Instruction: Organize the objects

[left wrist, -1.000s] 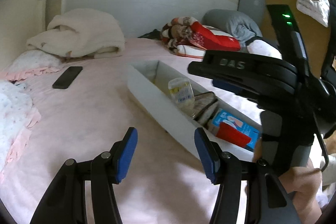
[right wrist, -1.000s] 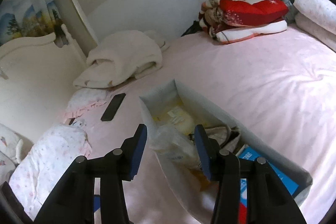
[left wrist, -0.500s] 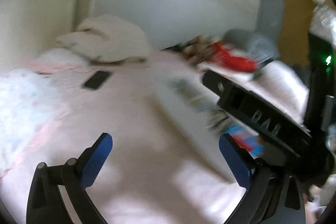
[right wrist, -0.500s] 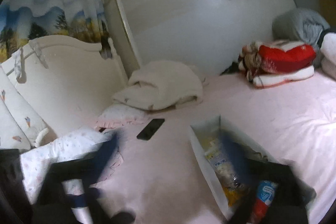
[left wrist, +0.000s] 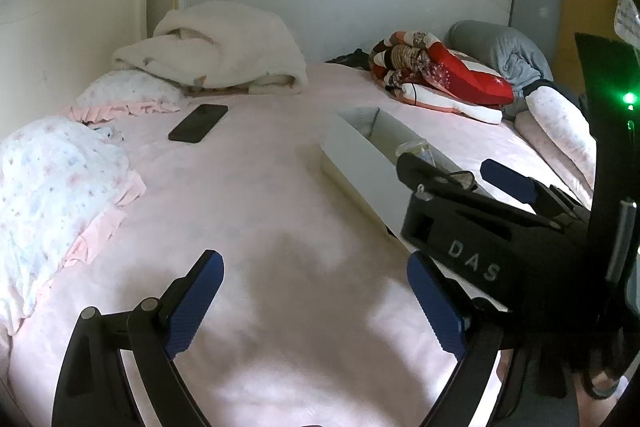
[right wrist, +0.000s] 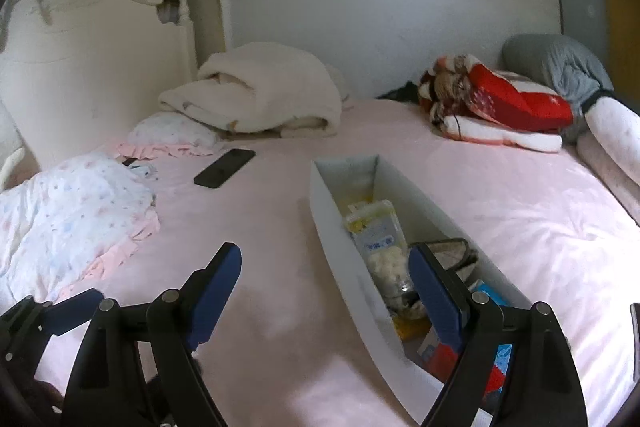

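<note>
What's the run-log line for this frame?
left gripper: open, empty | right gripper: open, empty | white box: on bed, holds items | black phone: loose on bed

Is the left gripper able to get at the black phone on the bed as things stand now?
Probably yes. The left gripper is open and empty, and only bare sheet lies between it and the phone, which lies flat, apart from the pillows.

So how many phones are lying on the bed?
1. A black phone lies flat on the pink sheet, in front of the folded white blanket and left of the long white box. Others could be hidden under the bedding.
</note>
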`<move>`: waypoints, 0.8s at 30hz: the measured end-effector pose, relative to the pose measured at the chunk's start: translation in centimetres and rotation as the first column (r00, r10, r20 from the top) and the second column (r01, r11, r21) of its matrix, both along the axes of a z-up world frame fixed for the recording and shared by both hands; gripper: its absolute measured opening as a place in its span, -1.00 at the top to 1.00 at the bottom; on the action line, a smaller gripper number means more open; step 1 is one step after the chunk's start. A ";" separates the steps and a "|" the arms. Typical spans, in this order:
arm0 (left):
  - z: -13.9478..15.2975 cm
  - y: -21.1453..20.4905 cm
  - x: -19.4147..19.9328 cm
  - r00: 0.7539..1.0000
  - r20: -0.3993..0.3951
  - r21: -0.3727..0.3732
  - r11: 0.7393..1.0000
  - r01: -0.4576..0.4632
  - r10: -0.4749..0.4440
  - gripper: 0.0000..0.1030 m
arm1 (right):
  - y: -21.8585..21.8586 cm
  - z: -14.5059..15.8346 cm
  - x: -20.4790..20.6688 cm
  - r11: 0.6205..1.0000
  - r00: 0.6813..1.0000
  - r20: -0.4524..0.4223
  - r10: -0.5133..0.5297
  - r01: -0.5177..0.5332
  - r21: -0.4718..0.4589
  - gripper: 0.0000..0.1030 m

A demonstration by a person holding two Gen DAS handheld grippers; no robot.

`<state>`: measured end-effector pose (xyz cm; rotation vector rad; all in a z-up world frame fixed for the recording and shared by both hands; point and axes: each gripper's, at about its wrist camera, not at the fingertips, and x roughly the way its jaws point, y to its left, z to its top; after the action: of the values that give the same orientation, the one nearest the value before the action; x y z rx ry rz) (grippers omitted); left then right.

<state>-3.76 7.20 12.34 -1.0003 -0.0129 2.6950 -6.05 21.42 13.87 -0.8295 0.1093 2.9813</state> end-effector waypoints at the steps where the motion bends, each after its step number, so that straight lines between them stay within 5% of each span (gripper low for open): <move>1: -0.1 -0.1 0.0 1.000 0.001 0.000 1.000 -0.001 0.001 -0.80 | 0.2 0.0 0.0 1.000 1.000 0.000 -0.002 0.002 0.000 -0.66; 10: -0.2 -0.8 -0.2 1.000 0.011 0.004 1.000 -0.012 0.012 -0.80 | 2.8 -0.5 -1.0 0.990 0.998 0.041 -0.054 0.059 -0.128 -0.66; 16: -0.3 -1.0 -0.5 1.000 0.019 0.009 1.000 -0.017 0.017 -0.80 | 6.0 -3.0 -2.8 0.937 0.976 0.187 -0.114 0.167 -0.305 -0.66; 20: -0.9 -0.8 -0.7 0.999 0.039 0.004 1.000 -0.015 0.014 -0.80 | 4.9 -5.0 -4.4 0.916 0.960 0.278 0.041 0.075 -0.393 -0.66; 24: -1.1 -0.8 -0.8 0.999 0.046 -0.005 1.000 -0.020 0.021 -0.80 | 2.4 -5.4 -4.8 0.931 0.935 0.319 0.153 -0.028 -0.365 -0.66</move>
<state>-4.52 6.45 11.20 -1.0685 -0.0262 2.6911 -10.84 23.86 8.43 -1.4168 0.6264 2.8827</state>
